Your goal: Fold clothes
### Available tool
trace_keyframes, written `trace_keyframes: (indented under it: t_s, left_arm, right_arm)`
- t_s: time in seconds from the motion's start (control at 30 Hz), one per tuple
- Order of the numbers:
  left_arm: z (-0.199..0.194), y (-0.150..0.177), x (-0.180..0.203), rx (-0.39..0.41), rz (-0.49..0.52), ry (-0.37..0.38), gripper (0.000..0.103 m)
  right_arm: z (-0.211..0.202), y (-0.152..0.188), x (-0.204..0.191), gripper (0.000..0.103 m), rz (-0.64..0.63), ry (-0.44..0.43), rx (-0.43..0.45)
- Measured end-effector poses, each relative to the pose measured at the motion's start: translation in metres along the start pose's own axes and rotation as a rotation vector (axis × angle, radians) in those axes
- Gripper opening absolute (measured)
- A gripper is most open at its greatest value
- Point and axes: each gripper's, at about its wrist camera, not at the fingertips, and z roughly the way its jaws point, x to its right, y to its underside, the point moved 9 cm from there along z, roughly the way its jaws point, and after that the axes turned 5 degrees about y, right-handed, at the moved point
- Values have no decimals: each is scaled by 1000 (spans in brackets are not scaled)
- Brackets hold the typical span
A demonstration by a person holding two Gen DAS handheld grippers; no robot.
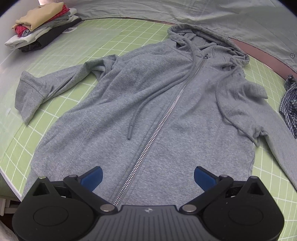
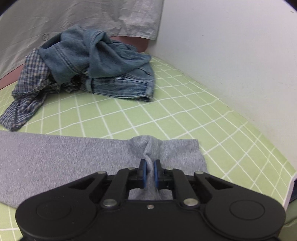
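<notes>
A grey zip-up hoodie (image 1: 148, 103) lies front up on the green grid mat (image 1: 111, 40), hood at the far end, zipper closed. My left gripper (image 1: 148, 177) hovers open over the hoodie's bottom hem, blue pads spread on either side of the zipper, nothing between them. In the right wrist view, the hoodie's right sleeve (image 2: 65, 159) stretches flat across the mat. My right gripper (image 2: 150, 171) is shut on a pinched ridge of grey fabric near the sleeve cuff (image 2: 178, 152).
A stack of folded clothes (image 1: 40, 26) sits at the mat's far left corner. A heap of a denim garment (image 2: 104, 64) and a blue plaid shirt (image 2: 31, 87) lies beyond the sleeve. A grey sheet (image 1: 204, 13) hangs behind; a white wall (image 2: 232, 55) stands at right.
</notes>
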Motion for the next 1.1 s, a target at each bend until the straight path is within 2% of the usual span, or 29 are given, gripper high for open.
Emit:
trace_keyframes:
  t_s: [0.17,0.33,0.6,0.67,0.7,0.83,0.9,1.03,1.1]
  left_arm:
    - [-3,-5,-6,10,11,0,103]
    - [-15,-6,-30,24,-15,-5,103]
    - [-22,-8,-100,31,-86,-47,103]
    - [-21,-11,-116,29,-97,-51,103]
    - [-20,-13,-124,26,-103,-52,103]
    - [-11,-29,-154,25,-128,-52,103]
    - [-7,-37,-168,25,-136,-53,103]
    - [4,-61,-194,34,-136,-53,103]
    - [11,-71,-208,34,-142,-50,103]
  right_arm:
    - [3,1,20,10,26,36,-19]
    - [4,4,25,11,12,112,-19]
    - [-3,0,17,10,-17,198,-41]
    - [-19,-1,0,27,-18,181,-15]
    - [-29,0,-10,31,-22,175,-4]
    - [-69,5,-74,34,-10,67,5]
    - [-89,12,-117,35,-14,-14,-6]
    - [-126,26,-201,46,1,-176,-44]
    - [-137,33,-235,47,26,-250,-71]
